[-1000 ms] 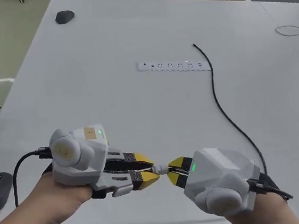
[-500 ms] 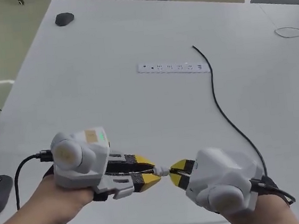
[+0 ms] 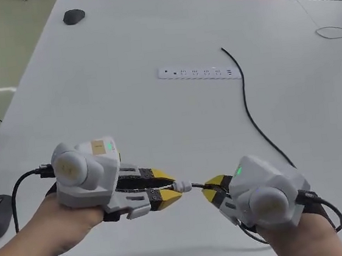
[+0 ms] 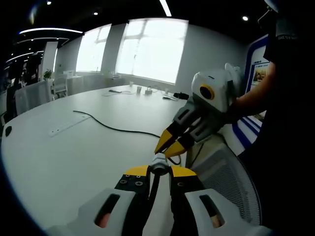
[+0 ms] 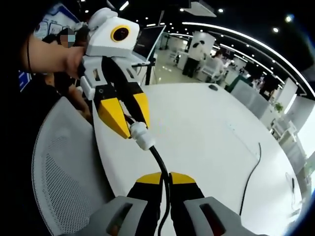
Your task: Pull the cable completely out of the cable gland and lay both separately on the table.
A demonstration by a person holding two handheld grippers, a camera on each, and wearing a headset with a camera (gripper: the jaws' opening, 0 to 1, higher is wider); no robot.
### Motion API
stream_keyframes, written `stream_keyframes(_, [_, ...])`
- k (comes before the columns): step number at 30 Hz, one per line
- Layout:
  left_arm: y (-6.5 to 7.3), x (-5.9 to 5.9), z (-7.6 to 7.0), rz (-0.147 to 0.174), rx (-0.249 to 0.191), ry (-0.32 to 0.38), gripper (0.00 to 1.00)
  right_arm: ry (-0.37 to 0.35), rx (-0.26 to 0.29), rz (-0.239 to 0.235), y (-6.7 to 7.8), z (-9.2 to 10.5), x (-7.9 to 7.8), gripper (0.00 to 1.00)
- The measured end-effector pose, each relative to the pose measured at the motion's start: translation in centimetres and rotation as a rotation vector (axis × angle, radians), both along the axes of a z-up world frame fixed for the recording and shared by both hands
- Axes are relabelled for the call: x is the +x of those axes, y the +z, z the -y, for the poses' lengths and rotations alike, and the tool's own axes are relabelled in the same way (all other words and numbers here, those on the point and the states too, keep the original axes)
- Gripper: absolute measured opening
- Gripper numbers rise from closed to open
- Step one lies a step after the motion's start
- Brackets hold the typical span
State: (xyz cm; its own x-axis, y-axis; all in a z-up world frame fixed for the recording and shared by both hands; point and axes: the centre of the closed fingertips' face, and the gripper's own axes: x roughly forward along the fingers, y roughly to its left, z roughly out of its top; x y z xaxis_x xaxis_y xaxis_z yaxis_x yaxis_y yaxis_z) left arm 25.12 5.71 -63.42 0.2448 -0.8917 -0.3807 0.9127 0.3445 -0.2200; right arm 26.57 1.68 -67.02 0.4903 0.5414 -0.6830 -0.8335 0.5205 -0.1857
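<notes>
- Plainly, in the head view the cable gland (image 3: 182, 187) is clamped at the tips of the left gripper (image 3: 174, 189). The cable (image 3: 197, 187) runs rightward from it into the right gripper (image 3: 210, 187) — its long axis is stretched straight between the two, above the table (image 3: 157, 117).
- In the left gripper view the cable gland (image 4: 159, 163) is pinched between closed jaws, with the right gripper (image 4: 169, 147) just beyond.
- In the right gripper view the cable (image 5: 158, 158) is nipped by closed jaws.
- Compared with a second ago, the grippers are drawn further apart — more bare cable is exposed.

Left gripper (image 3: 172, 190) and right gripper (image 3: 213, 189), showing white housings and yellow-tipped black jaws.
Green lights (image 3: 107, 148) are glowing on both; black cables (image 3: 17, 190) are trailing behind.
</notes>
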Motion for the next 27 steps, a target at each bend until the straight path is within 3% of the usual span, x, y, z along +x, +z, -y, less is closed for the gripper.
stream_keyframes(11, [0.0, 0.1, 0.1, 0.007, -0.002, 0.009, 0.15, -0.15, 0.073, -0.102, -1.5, 2.3, 0.5, 0.0])
stream_keyframes(27, [-0.2, 0.2, -0.1, 0.005, 0.002, 0.02, 0.15, -0.416, 0.194, -0.266, -5.3, 6.4, 1.3, 0.0])
